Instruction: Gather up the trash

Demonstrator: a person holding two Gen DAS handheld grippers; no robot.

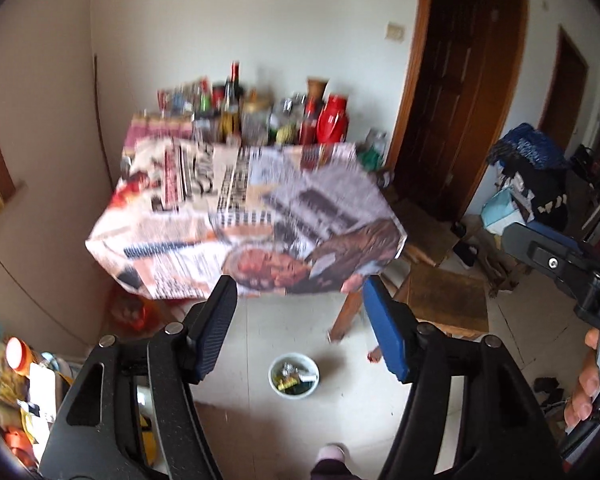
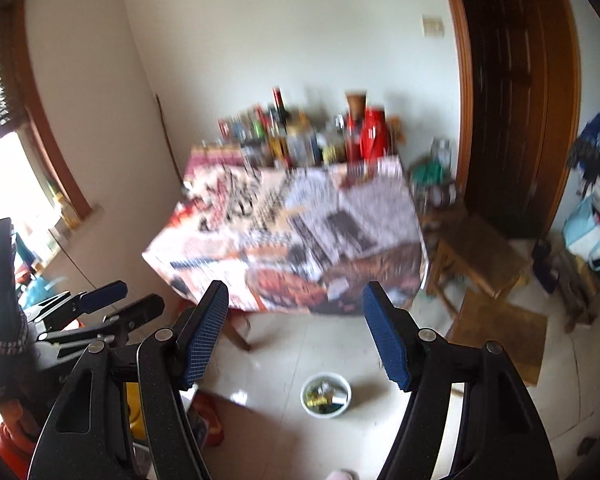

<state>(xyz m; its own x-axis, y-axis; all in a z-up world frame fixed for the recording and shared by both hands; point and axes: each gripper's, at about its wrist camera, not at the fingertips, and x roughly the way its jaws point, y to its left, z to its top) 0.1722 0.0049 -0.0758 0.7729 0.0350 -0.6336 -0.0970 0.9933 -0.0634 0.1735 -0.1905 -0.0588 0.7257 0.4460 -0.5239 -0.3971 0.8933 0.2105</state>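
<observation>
White bowl (image 1: 294,376) (image 2: 326,395) of trash — upright on floor — before the table.

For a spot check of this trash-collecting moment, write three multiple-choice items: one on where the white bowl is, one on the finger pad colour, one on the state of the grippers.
1. Where is the white bowl?
A. on the table
B. on the floor in front of the table
C. on the wooden stool

2. What colour are the pads on the gripper fingers?
A. blue
B. red
C. yellow

3. How do the left gripper and right gripper stand?
A. both shut on trash
B. one open, one shut
C. both open and holding nothing

Answers:
1 B, since the bowl sits on the pale floor tiles short of the table.
2 A, as both views show blue pads.
3 C, since each pair of fingers is spread wide with only floor between.
</observation>
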